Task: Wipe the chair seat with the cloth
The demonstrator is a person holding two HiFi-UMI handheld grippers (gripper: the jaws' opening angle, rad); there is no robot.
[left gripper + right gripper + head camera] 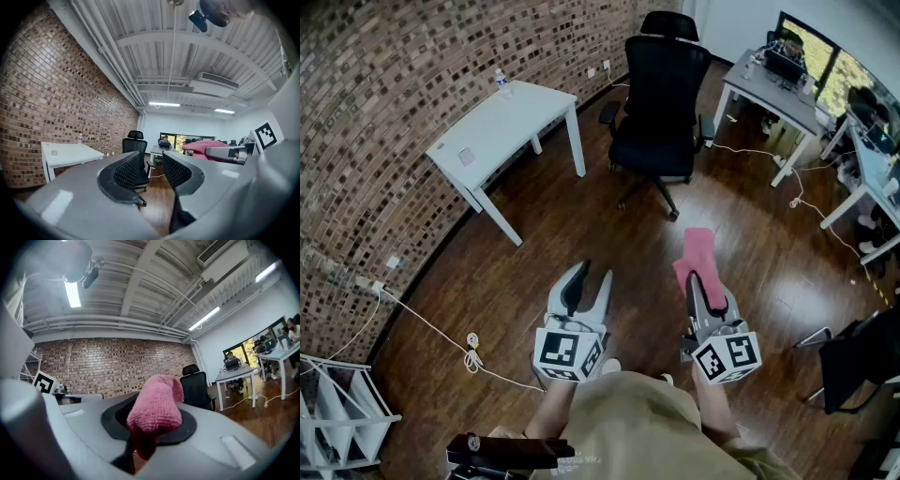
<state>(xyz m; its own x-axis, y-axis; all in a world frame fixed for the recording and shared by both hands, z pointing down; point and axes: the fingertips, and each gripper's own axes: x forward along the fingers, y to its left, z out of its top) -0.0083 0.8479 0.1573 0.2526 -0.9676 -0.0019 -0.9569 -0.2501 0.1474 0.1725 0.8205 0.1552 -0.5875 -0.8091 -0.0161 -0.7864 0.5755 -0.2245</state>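
The right gripper [698, 281] pinches the pink cloth [697, 251], the left gripper [586, 281] has its jaws apart and empty, and the chair seat [652, 155] up top looks not wiped yet

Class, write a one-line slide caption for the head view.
Right gripper clamps a pink cloth, left gripper open, black office chair ahead on wood floor.

In the right gripper view the pink cloth [157, 408] covers the gap between the jaws, and its lower end drops out of sight there. In the left gripper view the chair [134, 143] is partly behind the near jaw — only the headrest, the upper back and a sliver lower down show. In the head view the white rack [333, 408] is cut off by the lower left corner. The bottle [501, 81] on the white table [516, 117] is too small for its label to be read.
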